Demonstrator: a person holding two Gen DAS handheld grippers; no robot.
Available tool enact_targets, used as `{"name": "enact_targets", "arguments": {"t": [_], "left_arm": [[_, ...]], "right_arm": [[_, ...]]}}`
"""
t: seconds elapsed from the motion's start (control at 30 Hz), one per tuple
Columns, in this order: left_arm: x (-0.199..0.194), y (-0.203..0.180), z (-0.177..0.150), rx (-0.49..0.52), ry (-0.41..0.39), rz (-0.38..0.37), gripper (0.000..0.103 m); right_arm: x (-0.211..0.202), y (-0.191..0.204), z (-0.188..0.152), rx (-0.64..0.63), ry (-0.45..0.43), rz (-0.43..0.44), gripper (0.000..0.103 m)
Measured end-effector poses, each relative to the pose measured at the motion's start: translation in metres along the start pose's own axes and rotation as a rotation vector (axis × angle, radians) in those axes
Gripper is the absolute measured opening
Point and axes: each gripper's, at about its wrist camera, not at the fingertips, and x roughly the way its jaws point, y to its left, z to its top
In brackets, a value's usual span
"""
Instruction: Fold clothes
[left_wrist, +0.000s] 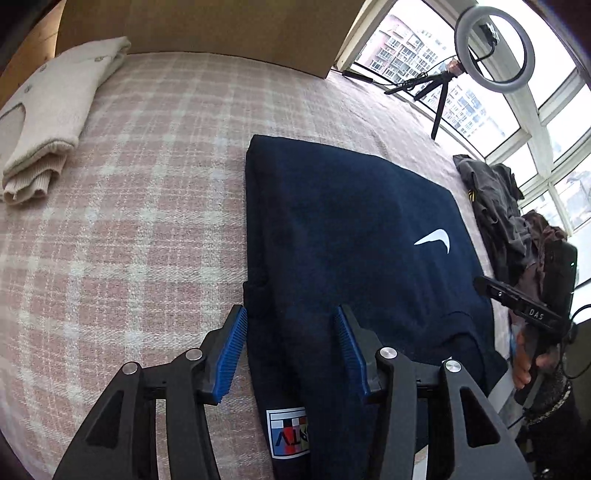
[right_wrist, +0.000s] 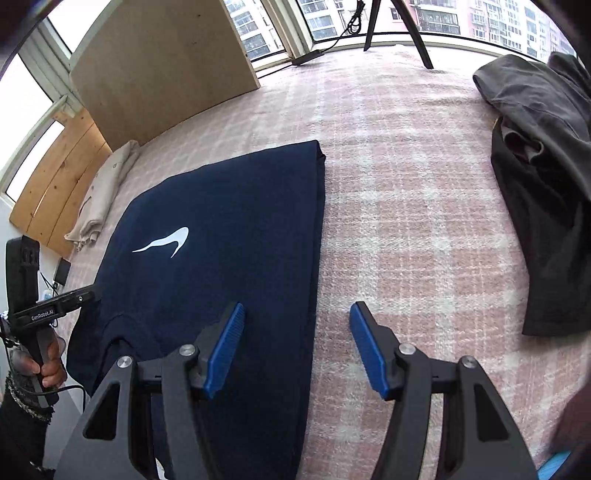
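A navy garment (left_wrist: 351, 236) with a white swoosh logo lies folded into a long strip on the pink plaid bed cover (left_wrist: 147, 221); it also shows in the right wrist view (right_wrist: 229, 236). My left gripper (left_wrist: 291, 325) is open, its blue pads straddling the garment's near left edge, above a coloured patch (left_wrist: 288, 432). My right gripper (right_wrist: 297, 321) is open over the garment's near right edge, one pad above the cloth, the other above the bed cover (right_wrist: 406, 221). Neither holds anything.
A folded cream sweater (left_wrist: 48, 114) lies at the far left. A heap of dark grey clothes (right_wrist: 546, 184) lies at the right. A ring light on a tripod (left_wrist: 491, 51) stands by the window. A cardboard sheet (right_wrist: 162, 70) leans at the bed's far end.
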Motion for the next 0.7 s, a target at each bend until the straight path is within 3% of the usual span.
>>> {"name": "enact_targets", "arguments": {"t": [0.27, 0.4, 0.5, 0.53, 0.57, 0.6, 0.7], "left_arm": [[0.005, -0.015, 0.002, 0.057, -0.011, 0.116, 0.056], [0.012, -0.029, 0.000, 0.111, -0.002, 0.154, 0.060], [0.012, -0.031, 0.002, 0.095, 0.007, 0.119, 0.049], [0.013, -0.032, 0.002, 0.098, 0.009, 0.113, 0.038], [0.014, -0.034, 0.002, 0.101, 0.012, 0.107, 0.033], [0.014, -0.037, 0.001, 0.105, 0.011, 0.103, 0.027], [0.016, -0.047, -0.001, 0.118, -0.010, 0.112, 0.018]], "right_arm": [[0.005, 0.007, 0.001, -0.065, 0.006, -0.024, 0.059], [0.010, 0.009, 0.004, -0.069, 0.014, 0.029, 0.053], [0.012, 0.009, 0.003, -0.053, 0.022, 0.089, 0.043], [0.013, 0.009, 0.003, -0.046, 0.025, 0.113, 0.040], [0.016, 0.008, 0.003, -0.027, 0.034, 0.145, 0.036], [0.019, 0.007, 0.002, -0.003, 0.044, 0.180, 0.021], [0.023, 0.009, 0.002, 0.041, 0.049, 0.239, 0.018]]}}
